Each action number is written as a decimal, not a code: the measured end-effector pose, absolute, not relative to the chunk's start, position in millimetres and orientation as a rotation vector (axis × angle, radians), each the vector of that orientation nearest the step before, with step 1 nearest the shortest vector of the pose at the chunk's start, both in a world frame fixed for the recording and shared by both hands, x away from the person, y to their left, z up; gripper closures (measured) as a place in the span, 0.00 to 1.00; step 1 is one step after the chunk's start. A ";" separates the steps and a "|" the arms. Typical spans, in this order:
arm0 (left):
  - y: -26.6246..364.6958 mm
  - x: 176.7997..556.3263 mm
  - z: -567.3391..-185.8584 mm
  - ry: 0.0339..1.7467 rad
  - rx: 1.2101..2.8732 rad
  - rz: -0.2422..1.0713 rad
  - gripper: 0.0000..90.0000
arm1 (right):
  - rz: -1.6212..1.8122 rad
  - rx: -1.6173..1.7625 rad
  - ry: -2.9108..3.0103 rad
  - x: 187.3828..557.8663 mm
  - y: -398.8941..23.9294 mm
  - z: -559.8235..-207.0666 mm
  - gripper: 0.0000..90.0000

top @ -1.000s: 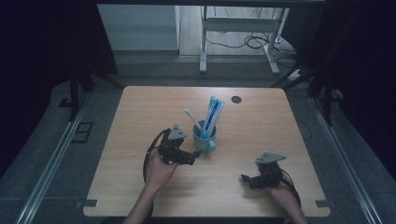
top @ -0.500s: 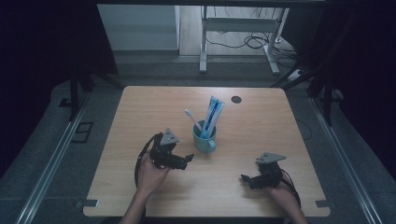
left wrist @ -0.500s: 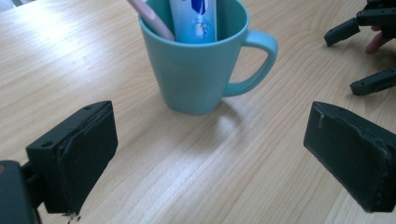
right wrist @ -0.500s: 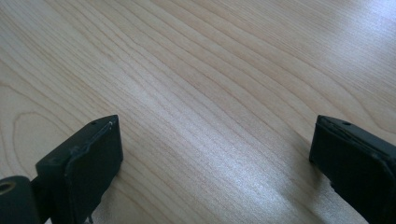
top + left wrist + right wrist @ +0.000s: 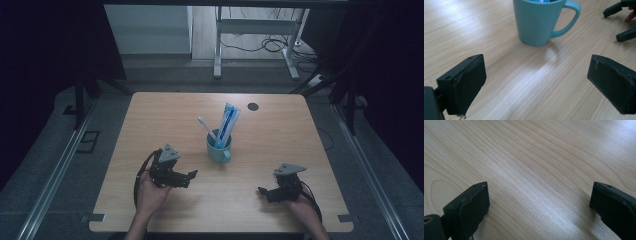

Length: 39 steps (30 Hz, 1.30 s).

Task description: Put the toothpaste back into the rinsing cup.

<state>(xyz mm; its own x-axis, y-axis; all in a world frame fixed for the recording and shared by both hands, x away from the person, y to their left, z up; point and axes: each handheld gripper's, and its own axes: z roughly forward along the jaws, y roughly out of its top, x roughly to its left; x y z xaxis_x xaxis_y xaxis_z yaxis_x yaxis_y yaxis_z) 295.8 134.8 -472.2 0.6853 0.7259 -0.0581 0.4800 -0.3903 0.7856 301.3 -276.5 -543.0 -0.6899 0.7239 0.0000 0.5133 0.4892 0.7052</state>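
Observation:
A teal mug [image 5: 218, 147] stands near the middle of the wooden table [image 5: 150, 115], its handle toward the front right. A blue-and-white toothpaste tube [image 5: 228, 124] and a white toothbrush [image 5: 204, 123] stick up out of it. My left gripper [image 5: 190, 179] rests low at the front left, open, with nothing between its jaws, pointing right toward the mug [image 5: 537, 21]. My right gripper [image 5: 261, 192] sits at the front right, open, over bare wood [image 5: 531, 170]. Its two jaw tips [image 5: 616, 8] show at the top right of the left gripper view.
A small black round hole [image 5: 253, 106] marks the table's far side. Beyond the far edge a grey desk frame [image 5: 252, 30] and cables lie on the floor. Dark curtains close in both sides. Metal rails [image 5: 60, 165] run along the floor left and right.
My left gripper has drawn back from beside the mug toward the front left of the table, open throughout. The right gripper has stayed where it was.

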 end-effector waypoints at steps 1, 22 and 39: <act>136.6 294.4 -473.5 0.928 2.064 0.377 0.03 | 1.007 1.046 2.441 301.3 -276.5 -543.0 0.03; 152.4 276.7 -513.0 0.992 2.076 0.367 0.03 | 1.007 1.046 2.440 301.3 -276.5 -543.0 0.03; 141.1 279.1 -541.3 1.009 2.171 0.353 0.03 | 1.008 1.046 2.440 301.3 -276.4 -543.1 0.03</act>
<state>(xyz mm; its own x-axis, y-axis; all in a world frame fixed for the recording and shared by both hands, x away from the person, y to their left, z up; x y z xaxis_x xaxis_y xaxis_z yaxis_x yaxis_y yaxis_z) 279.1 141.1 -541.3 0.6585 0.7512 -0.0460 0.5582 -0.4466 0.6992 301.3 -276.4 -543.1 -0.6893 0.7244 0.0003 0.5132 0.4881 0.7060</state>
